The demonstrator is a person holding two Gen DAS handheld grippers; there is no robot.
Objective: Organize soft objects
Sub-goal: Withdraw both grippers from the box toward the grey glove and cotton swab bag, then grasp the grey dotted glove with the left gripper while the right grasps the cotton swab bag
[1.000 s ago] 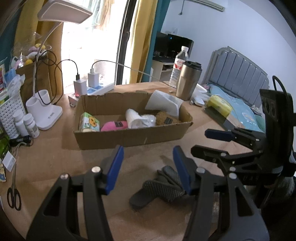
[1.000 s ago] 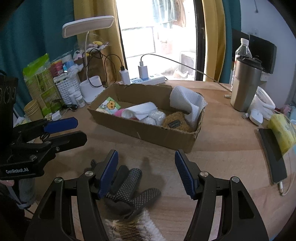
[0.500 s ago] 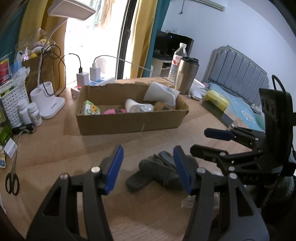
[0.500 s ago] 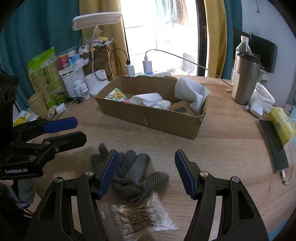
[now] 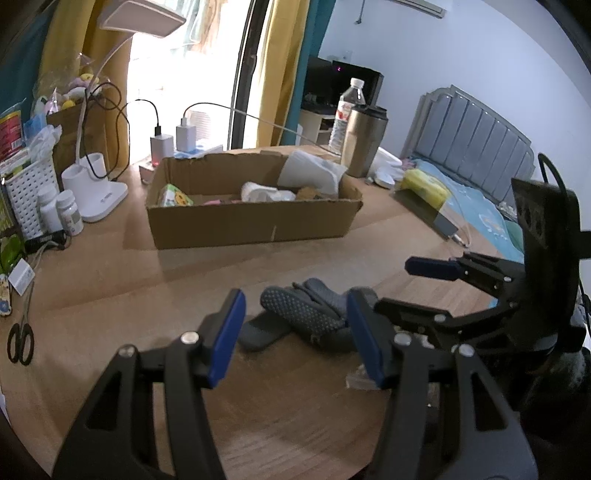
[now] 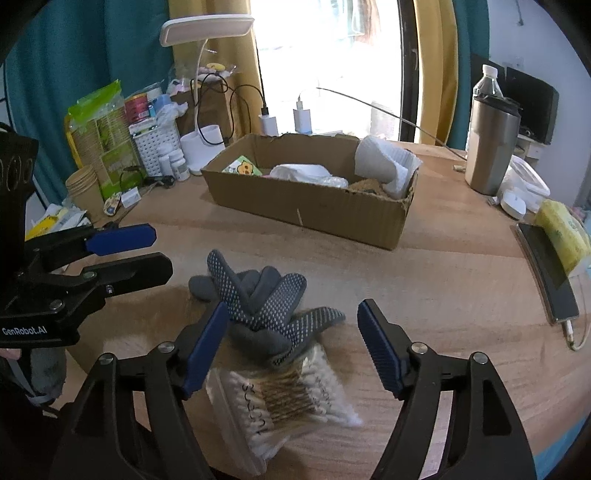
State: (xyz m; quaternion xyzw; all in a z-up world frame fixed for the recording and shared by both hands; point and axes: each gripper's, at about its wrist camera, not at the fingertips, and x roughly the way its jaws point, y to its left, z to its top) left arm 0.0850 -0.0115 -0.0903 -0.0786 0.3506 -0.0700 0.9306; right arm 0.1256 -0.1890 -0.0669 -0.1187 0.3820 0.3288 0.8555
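A pair of grey dotted gloves point(image 6: 266, 306) lies on the wooden table, also in the left wrist view point(image 5: 306, 314). A clear bag of cotton swabs point(image 6: 284, 398) lies just under them, near the table's front edge. My right gripper point(image 6: 291, 339) is open and empty, its fingers either side of the gloves and swabs. My left gripper point(image 5: 295, 332) is open and empty, in front of the gloves. A cardboard box point(image 6: 314, 206) behind holds a white towel point(image 6: 384, 166), a tissue pack point(image 6: 242, 168) and other soft items.
A steel tumbler point(image 6: 491, 144) and water bottle point(image 6: 487, 81) stand at the right back. A phone point(image 6: 546, 269) and yellow pack point(image 6: 565, 232) lie at the right edge. A desk lamp point(image 6: 207, 33), pill bottles, white basket and paper cups point(image 6: 85, 188) crowd the left. Scissors point(image 5: 20, 343) lie left.
Both grippers have pulled back toward the table's front edge and away from the box. The bag of cotton swabs has come into the right wrist view. Both stayed open.
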